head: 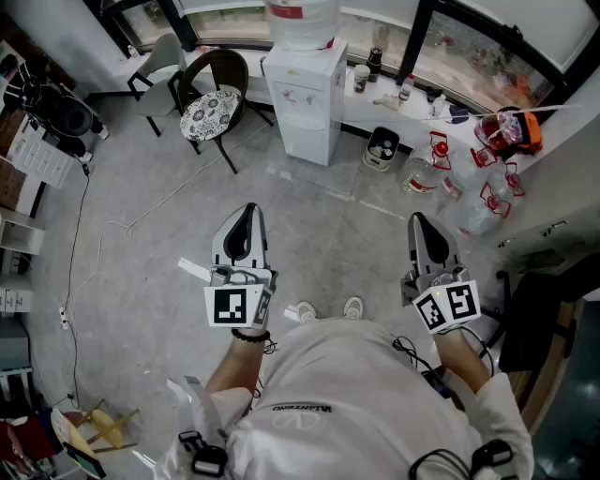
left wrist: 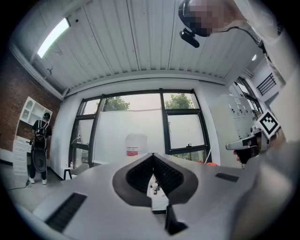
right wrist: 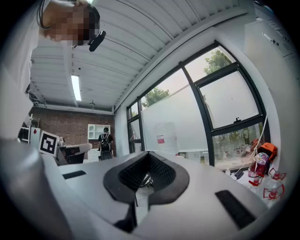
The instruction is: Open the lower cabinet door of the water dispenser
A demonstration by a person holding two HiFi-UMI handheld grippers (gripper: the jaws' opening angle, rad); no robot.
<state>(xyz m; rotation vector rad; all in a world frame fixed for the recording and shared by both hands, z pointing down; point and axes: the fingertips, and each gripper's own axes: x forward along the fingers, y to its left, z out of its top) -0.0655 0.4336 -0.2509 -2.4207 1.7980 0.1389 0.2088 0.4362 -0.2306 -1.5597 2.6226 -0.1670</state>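
The white water dispenser (head: 306,89) stands at the far side of the room by the window, a water bottle (head: 300,17) on top. Its lower cabinet door (head: 307,131) is closed. Both grippers are held level in front of the person, well short of the dispenser, and point towards it. My left gripper (head: 242,210) has its jaws together with nothing between them, and so does my right gripper (head: 416,218). In the left gripper view the bottle (left wrist: 136,145) shows just above the jaw tips. The right gripper view shows the same bottle (right wrist: 164,138).
A dark chair with a patterned cushion (head: 212,108) stands left of the dispenser, with a grey chair (head: 159,58) behind it. Right of it are a small bin (head: 382,148) and several empty jugs (head: 459,187). A cable (head: 86,234) runs across the floor. A person (right wrist: 105,140) stands far off.
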